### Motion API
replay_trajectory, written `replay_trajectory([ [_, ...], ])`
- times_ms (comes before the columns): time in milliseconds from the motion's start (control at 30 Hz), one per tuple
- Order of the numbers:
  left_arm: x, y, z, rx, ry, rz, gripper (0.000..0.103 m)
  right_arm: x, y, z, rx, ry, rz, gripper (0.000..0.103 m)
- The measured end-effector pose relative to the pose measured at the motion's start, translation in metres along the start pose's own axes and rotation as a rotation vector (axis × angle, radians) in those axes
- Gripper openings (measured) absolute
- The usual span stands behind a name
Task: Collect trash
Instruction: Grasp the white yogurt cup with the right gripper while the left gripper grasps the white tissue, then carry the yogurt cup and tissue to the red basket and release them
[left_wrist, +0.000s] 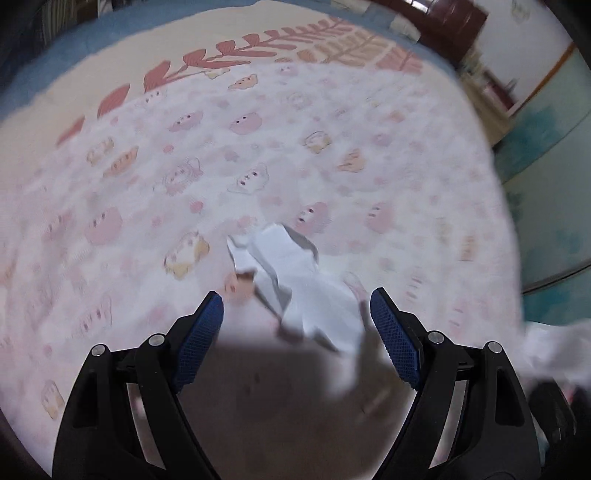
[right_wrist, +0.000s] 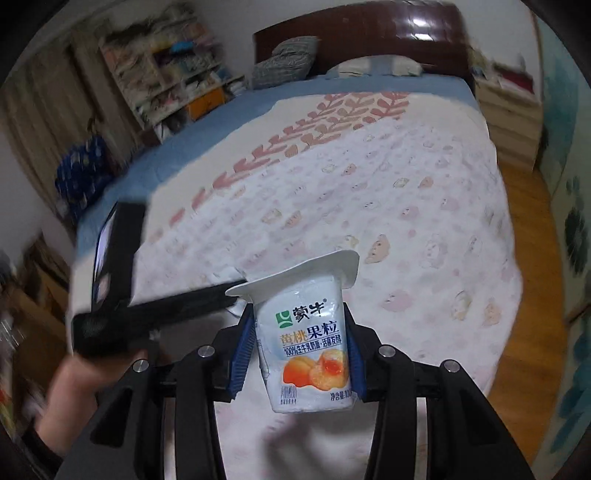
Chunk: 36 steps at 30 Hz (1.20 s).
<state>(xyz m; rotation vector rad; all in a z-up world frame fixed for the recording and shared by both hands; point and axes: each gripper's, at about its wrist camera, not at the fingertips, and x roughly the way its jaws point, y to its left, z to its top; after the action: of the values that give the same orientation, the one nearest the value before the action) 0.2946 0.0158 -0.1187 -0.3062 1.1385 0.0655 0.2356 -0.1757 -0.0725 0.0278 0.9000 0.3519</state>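
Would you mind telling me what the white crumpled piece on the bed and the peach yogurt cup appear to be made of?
Crumpled piece: probably paper or tissue; matte white, with sharp creases and folded facets, though the frame is blurred. Yogurt cup: likely thin plastic, glossy, with a printed label and a flared white rim; the right gripper clamps it.

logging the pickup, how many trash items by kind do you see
crumpled paper: 1, on the bedspread between the open left gripper fingers
yogurt cup: 1, held in the right gripper
total: 2
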Motion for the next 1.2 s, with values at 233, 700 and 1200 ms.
replay_trajectory([
  [233,0.007,-0.016,0.004,0.077,-0.017,0.056,0.031,0.007,-0.012,0.013,-0.021,0.011,0.026,0.044],
  [700,-0.128,-0.012,-0.068,0.114,-0.206,0.029,0.015,-0.053,0.002,0.003,0.077,-0.092,0.112,0.044],
  [1200,-0.286,-0.18,-0.239,0.431,-0.379,-0.172,0.015,-0.323,-0.098,-0.153,0.11,-0.34,-0.132,0.044],
])
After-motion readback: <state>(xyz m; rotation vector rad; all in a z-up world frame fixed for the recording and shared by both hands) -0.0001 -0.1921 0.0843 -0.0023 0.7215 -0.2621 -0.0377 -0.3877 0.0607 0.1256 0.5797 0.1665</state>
